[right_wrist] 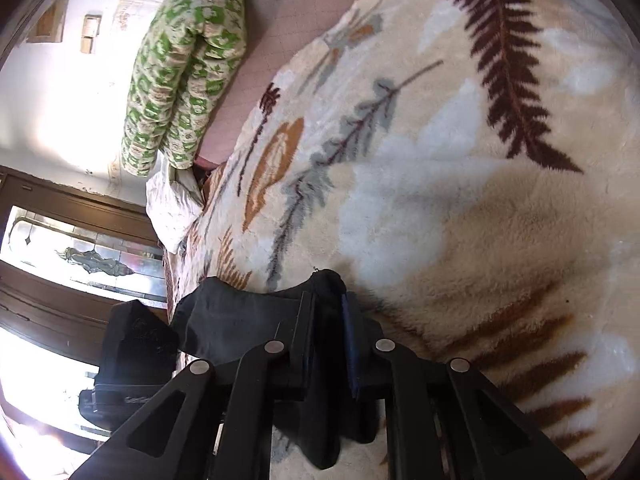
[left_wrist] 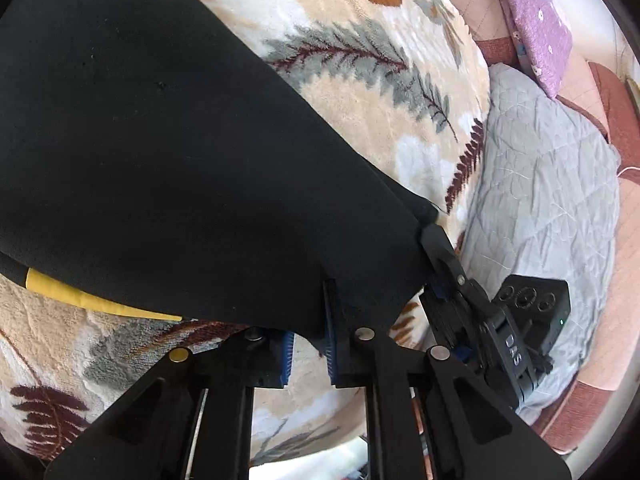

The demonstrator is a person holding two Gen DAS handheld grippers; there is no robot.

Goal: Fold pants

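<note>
The black pants (left_wrist: 160, 152) with a yellow stripe (left_wrist: 92, 300) hang lifted over a cream leaf-patterned blanket (left_wrist: 360, 92). My left gripper (left_wrist: 308, 320) is shut on the pants' edge, with the cloth draped over its fingers. My right gripper (left_wrist: 440, 256) shows beside it in the left wrist view, clamped on the same edge at the corner. In the right wrist view my right gripper (right_wrist: 328, 308) is shut on a bunch of the black pants (right_wrist: 240, 316), above the blanket (right_wrist: 460, 200).
A grey quilted pillow (left_wrist: 540, 208) and a purple pillow (left_wrist: 536, 28) lie on the bed's pink sheet to the right. A green patterned quilt (right_wrist: 184, 68) lies at the bed's far side by a white wall. A dark wooden door with glass (right_wrist: 60, 264) stands on the left.
</note>
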